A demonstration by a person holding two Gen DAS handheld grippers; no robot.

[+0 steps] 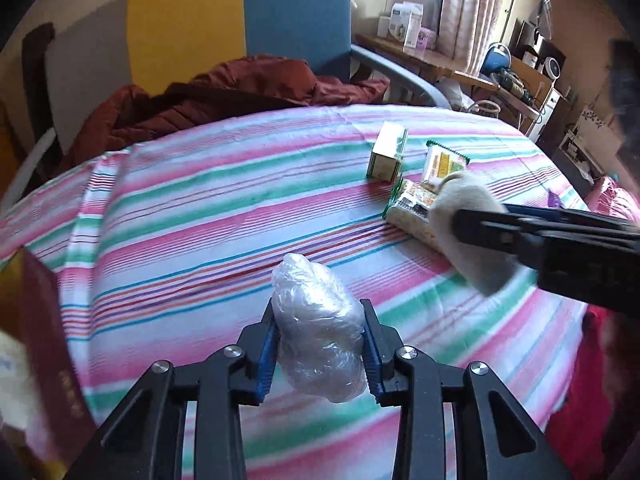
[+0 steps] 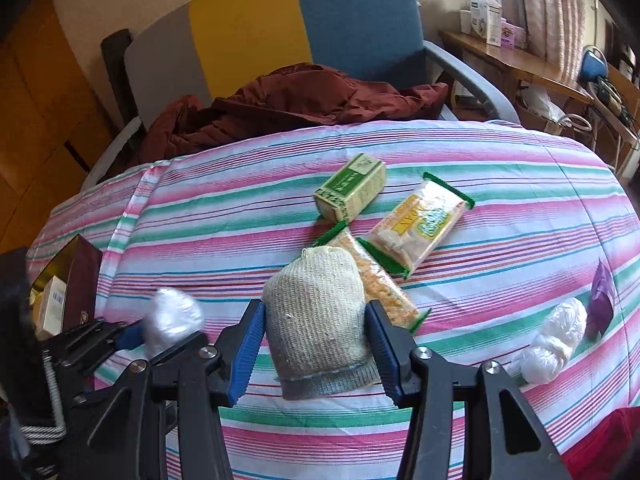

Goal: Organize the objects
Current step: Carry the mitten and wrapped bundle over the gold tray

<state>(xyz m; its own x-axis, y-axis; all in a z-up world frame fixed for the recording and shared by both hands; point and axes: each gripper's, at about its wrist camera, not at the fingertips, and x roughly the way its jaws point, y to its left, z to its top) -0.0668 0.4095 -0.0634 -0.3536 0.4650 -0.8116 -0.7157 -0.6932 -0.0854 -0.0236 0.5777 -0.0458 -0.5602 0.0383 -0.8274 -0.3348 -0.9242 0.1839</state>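
Note:
On the striped sheet (image 1: 180, 216), my left gripper (image 1: 320, 344) is shut on a clear plastic-wrapped bundle (image 1: 316, 312), its blue pads pressing both sides. The right wrist view shows that gripper (image 2: 138, 334) at the left with the bundle (image 2: 172, 316). My right gripper (image 2: 316, 336) is shut on a beige knitted sock roll (image 2: 316, 308). From the left wrist view it (image 1: 458, 222) comes in from the right with the sock roll (image 1: 468, 240). Beyond lie a green box (image 2: 350, 192) and two snack packets (image 2: 420, 224) (image 2: 384, 284).
A white plastic bundle (image 2: 552, 344) and a purple packet (image 2: 602, 300) lie at the right. A maroon box (image 1: 52, 352) stands at the left edge of the sheet. A red jacket (image 1: 224, 92) is heaped behind, in front of a blue and yellow chair (image 1: 296, 12).

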